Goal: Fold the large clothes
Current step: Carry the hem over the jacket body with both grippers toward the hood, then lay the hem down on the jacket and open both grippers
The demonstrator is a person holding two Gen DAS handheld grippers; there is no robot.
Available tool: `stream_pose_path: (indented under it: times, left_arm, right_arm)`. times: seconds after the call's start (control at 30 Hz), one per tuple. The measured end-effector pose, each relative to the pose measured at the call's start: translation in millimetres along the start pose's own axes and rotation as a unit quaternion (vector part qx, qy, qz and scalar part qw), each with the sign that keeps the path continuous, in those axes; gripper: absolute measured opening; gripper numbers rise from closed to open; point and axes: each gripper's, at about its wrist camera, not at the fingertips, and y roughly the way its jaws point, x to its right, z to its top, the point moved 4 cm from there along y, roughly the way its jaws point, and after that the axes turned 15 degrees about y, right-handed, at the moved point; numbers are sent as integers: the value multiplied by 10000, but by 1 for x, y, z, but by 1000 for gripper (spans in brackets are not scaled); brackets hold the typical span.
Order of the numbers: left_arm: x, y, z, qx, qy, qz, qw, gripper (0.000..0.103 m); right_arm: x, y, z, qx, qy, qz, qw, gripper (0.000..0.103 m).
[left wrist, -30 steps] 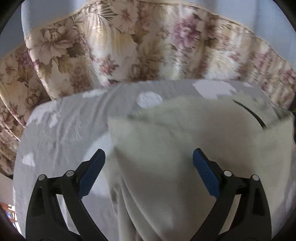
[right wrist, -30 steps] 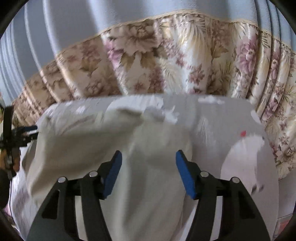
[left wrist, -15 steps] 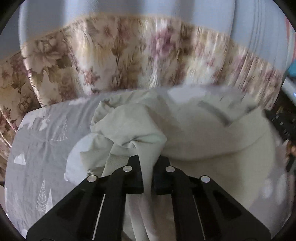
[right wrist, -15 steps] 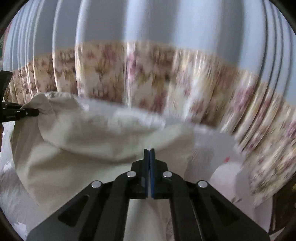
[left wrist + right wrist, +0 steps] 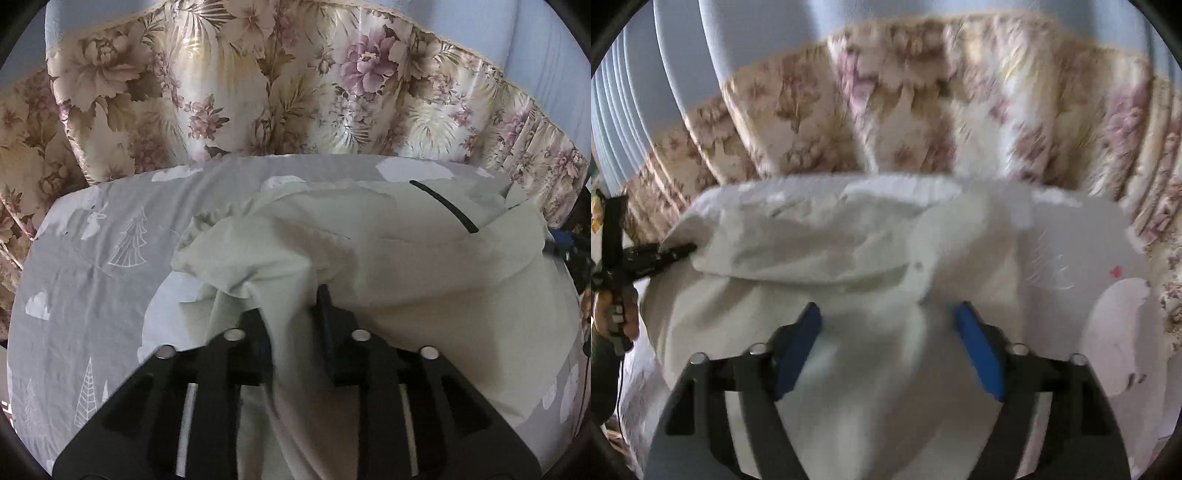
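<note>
A large pale cream garment (image 5: 406,280) lies bunched on the bed, with a short black strip (image 5: 443,206) near its far edge. My left gripper (image 5: 291,314) is at its left side. Its jaws are opening, and a fold of the cloth still runs up loosely between them. In the right wrist view the same garment (image 5: 831,251) lies with its upper edge folded over. My right gripper (image 5: 886,325) hovers just above it with the blue pads (image 5: 979,350) spread wide and still opening. They grip nothing. The left gripper (image 5: 676,251) shows at the garment's left corner, with a person's hand (image 5: 617,310) holding it.
The bed carries a grey sheet (image 5: 92,280) printed with white trees and clouds. Right behind the bed's far edge hangs a floral curtain (image 5: 258,92), with plain blue curtain (image 5: 757,48) above it. A pale pink patch (image 5: 1115,332) lies on the sheet to the right.
One second ago both grippers stood open over the cloth, and half a second ago both were shut on it. Now both have parted, the right one wide. The garment's edge is folded over.
</note>
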Motion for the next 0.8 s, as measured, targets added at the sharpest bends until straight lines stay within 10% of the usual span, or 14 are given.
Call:
stream_pose_path:
  times: [0.03,0.1,0.13,0.17,0.33,0.47,0.63,0.7,0.77,0.8]
  left_arm:
    - [1,1,1,-9,28,-28,10000,33]
    - [4,2,2,-3,90,-2,10000,33]
    - [4,0,2,25,131,38,9999,27]
    - [4,-4,3,133,146,54,9998,9]
    - [1,-50,14,1043,33,8,9945,4]
    - [-18,-55,29,1464,-349,-12,9886,8]
    - [-64,42,19,-156,-1040,-26,9944,33]
    - [-72,34,10,-160,-1103,79,9937,56]
    - [-77,12,1,-56,-1104,316,9934,84]
    - [-80,-5,-7,28,-1082,381,9934,91]
  right_arm:
    - [-4,7,-2,-40,-161,-101,9998,73]
    - [-14,11,-3,223,-628,-495,9966,13]
    - [-19,6,-4,415,-780,-736,9934,1]
    - [-27,-10,-1,814,-902,-711,9900,1]
    - [-44,-66,19,1999,-957,-642,9730,0]
    - [-18,-50,50,2207,-346,-901,9706,0]
    - [52,28,63,814,936,-1121,9859,5]
    - [72,19,59,728,1228,-1005,9847,24]
    - [92,-8,53,911,1610,-609,9809,76]
    - [98,-20,47,923,1702,-413,9802,76]
